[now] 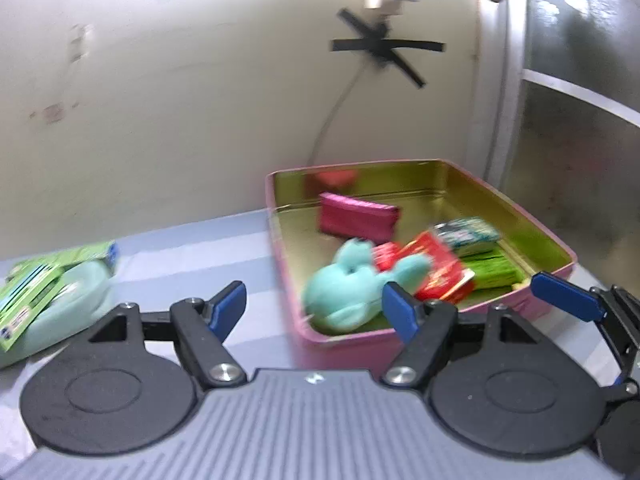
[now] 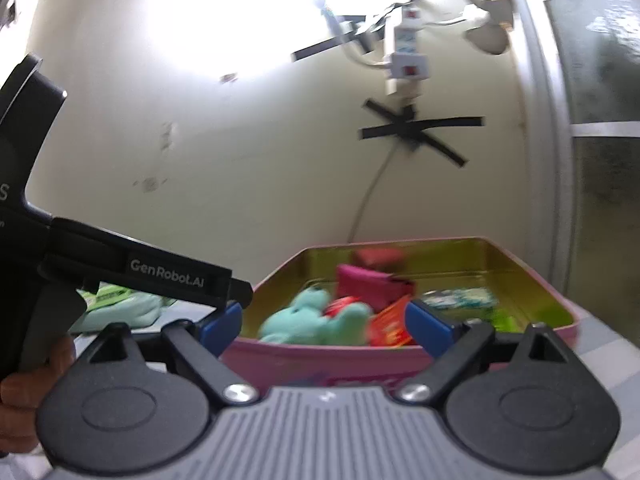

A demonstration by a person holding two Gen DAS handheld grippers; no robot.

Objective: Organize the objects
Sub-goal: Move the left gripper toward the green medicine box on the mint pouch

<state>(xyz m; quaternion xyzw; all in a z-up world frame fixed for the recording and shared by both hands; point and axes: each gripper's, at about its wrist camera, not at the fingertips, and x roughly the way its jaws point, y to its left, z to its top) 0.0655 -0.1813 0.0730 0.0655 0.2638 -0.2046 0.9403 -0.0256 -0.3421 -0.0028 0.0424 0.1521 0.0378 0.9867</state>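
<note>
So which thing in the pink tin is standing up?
The magenta pouch at the back of the pink tin; the teal plush and packets lie flat.

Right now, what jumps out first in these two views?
The pink tin against the wall, holding a turquoise plush toy at its near end, a pink pouch behind it and red and green packets to the right. Left of the tin, a pale green pouch lies on the table. Both tongs are open and empty.

The pink tin (image 1: 420,332) is lined with shiny gold metal, the teal plush toy (image 1: 348,292) is soft fuzzy cloth, red packets (image 1: 436,272) look glossy.
</note>
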